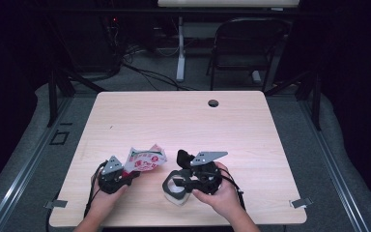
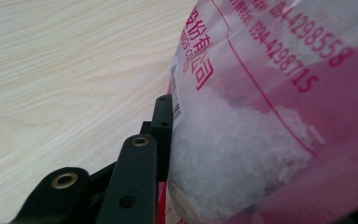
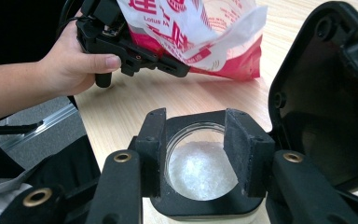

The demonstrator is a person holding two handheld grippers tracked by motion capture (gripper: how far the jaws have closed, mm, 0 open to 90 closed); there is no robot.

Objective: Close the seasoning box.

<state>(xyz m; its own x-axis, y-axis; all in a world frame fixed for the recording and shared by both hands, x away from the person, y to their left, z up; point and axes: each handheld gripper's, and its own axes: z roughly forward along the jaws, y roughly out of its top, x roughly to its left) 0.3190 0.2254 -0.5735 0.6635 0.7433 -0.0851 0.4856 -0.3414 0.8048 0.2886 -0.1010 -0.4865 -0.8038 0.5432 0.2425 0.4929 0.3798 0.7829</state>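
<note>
A red and white plastic bag [image 1: 146, 160] of white crystals is pinched in my left gripper [image 1: 131, 173], which is shut on its lower end and holds it just above the table. In the left gripper view, the bag [image 2: 270, 121] presses against one black finger [image 2: 137, 177] and hides the other. My right gripper [image 3: 198, 140] is shut on the black collar of a small clear jar [image 1: 175, 190]. The jar's flip lid [image 3: 326, 102] stands open, and white crystals [image 3: 200, 170] lie inside. The bag [image 3: 200, 32] hangs a short way beyond and left of the jar mouth.
The light wooden table [image 1: 174, 121] has a cable hole [image 1: 213, 103] near its far edge. A black folding chair [image 1: 246, 43] and a desk leg stand on the floor behind. Both hands work close to the near edge.
</note>
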